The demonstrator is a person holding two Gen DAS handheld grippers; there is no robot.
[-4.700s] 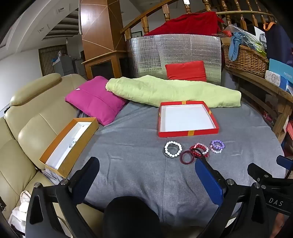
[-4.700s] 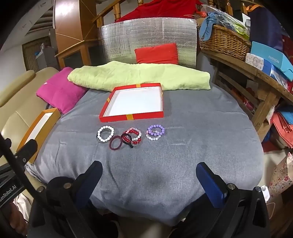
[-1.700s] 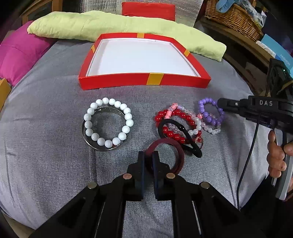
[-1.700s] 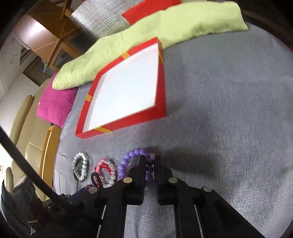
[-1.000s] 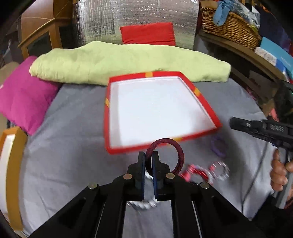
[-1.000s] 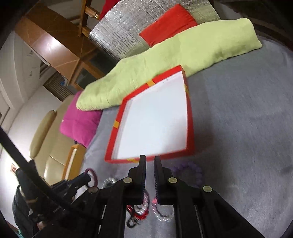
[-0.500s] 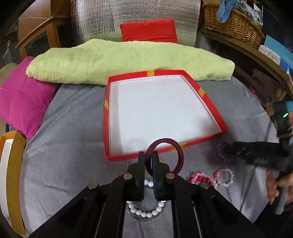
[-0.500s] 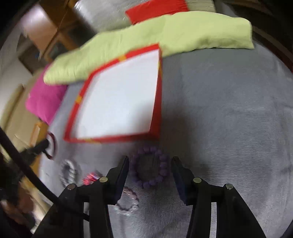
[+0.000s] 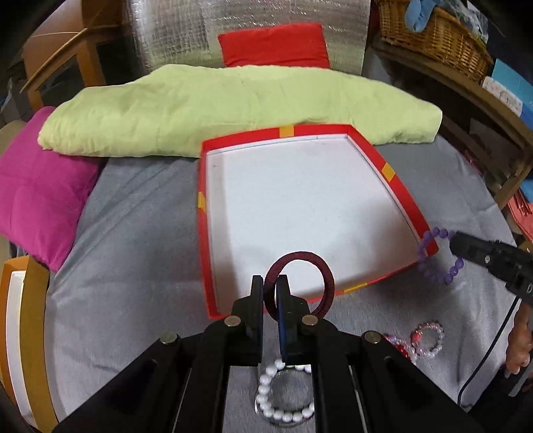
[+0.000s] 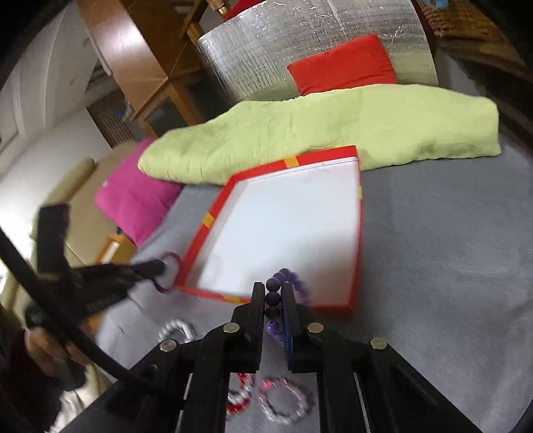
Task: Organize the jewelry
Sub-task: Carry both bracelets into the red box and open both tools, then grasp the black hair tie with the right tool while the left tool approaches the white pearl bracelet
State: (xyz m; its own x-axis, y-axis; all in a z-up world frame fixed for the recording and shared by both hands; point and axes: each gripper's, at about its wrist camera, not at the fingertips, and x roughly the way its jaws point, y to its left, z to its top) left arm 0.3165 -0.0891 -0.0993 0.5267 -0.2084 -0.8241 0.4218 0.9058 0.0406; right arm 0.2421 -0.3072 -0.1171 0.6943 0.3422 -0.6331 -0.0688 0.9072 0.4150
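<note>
My left gripper [image 9: 269, 283] is shut on a dark red bangle [image 9: 328, 276] and holds it above the near edge of the red tray [image 9: 403, 196] with a white floor. My right gripper [image 10: 273, 289] is shut on a purple bead bracelet [image 10: 273, 283] and holds it over the tray's [image 10: 358, 253] near right corner; the bracelet also shows in the left wrist view [image 9: 429, 263]. A white pearl bracelet [image 9: 283, 414] over a metal ring, and red and pink bead bracelets [image 9: 428, 338], lie on the grey cloth below.
A green folded quilt [image 9: 233, 110] lies behind the tray, a pink cushion [image 9: 36, 186] at its left, an orange box [image 9: 20, 333] at the far left. A red cushion [image 9: 273, 45] leans on a silver panel. Wooden shelves with a wicker basket [image 9: 436, 30] stand at right.
My right gripper has shut on the purple bracelet and lifted it off the cloth toward the tray. My left gripper has brought the dark red bangle a little closer over the tray's near edge.
</note>
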